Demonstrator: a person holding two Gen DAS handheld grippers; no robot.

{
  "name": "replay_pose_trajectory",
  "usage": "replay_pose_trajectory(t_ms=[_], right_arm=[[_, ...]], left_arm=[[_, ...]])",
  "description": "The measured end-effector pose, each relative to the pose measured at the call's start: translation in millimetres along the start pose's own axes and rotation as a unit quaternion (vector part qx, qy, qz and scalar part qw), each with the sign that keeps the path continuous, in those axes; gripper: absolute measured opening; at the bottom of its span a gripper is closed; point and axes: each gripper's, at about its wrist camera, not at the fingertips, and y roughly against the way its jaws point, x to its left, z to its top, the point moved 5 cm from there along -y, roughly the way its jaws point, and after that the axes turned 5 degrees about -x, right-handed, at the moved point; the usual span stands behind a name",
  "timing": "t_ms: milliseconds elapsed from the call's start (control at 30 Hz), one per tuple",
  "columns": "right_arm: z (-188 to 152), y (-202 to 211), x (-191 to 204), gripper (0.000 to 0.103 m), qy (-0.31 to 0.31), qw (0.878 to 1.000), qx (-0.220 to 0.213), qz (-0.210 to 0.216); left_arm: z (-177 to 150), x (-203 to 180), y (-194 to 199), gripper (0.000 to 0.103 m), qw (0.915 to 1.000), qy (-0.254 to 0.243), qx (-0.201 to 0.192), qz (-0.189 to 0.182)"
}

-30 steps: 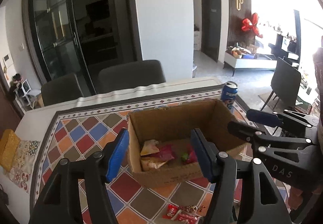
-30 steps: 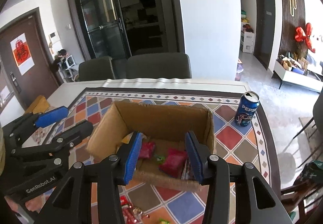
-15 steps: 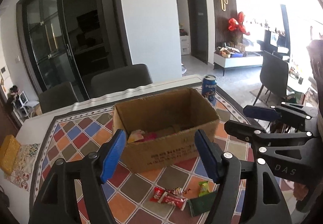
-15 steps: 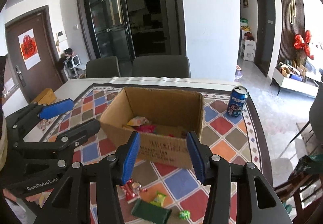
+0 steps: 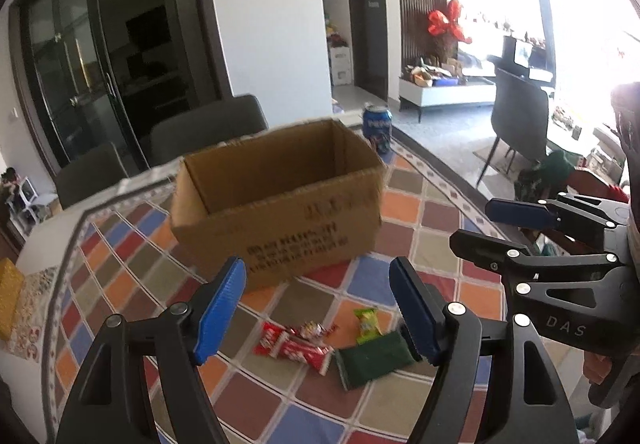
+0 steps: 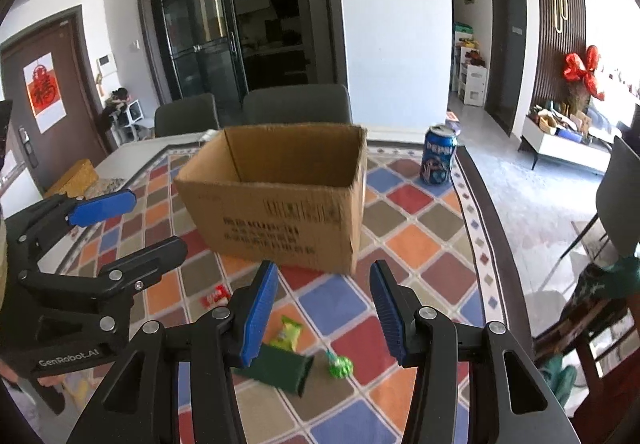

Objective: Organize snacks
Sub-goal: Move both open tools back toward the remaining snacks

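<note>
An open cardboard box (image 5: 280,200) stands on the patterned tablecloth; it also shows in the right wrist view (image 6: 280,200). Its inside is hidden from here. In front of it lie loose snacks: red wrapped bars (image 5: 294,346), a dark green packet (image 5: 374,358) (image 6: 280,366), a light green packet (image 5: 368,324) (image 6: 288,334) and a small green candy (image 6: 340,366). My left gripper (image 5: 318,308) is open and empty above the red bars. My right gripper (image 6: 324,314) is open and empty above the green packets.
A blue Pepsi can (image 5: 377,126) (image 6: 438,156) stands right of the box near the table's far edge. Two grey chairs (image 6: 296,104) stand behind the table. A yellow box (image 6: 74,178) lies at the far left. The table's edge curves along the right (image 6: 496,244).
Both grippers have pulled back and down from over the box. The box interior has gone out of sight and the loose snacks on the cloth have come into view below the fingers.
</note>
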Motion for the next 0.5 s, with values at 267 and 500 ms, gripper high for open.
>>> replay_pose_trajectory(t_ms=[267, 500], right_arm=[[-40.3, -7.6, -4.9, 0.049, -0.013, 0.999, 0.044, 0.005], [-77.5, -22.9, -8.9, 0.049, -0.031, 0.995, 0.09, 0.01]], left_arm=[[-32.5, -13.5, -19.0, 0.074, 0.9986, 0.004, 0.049, -0.021], [-60.3, -19.3, -35.2, 0.074, 0.9958, 0.01, 0.084, -0.035]])
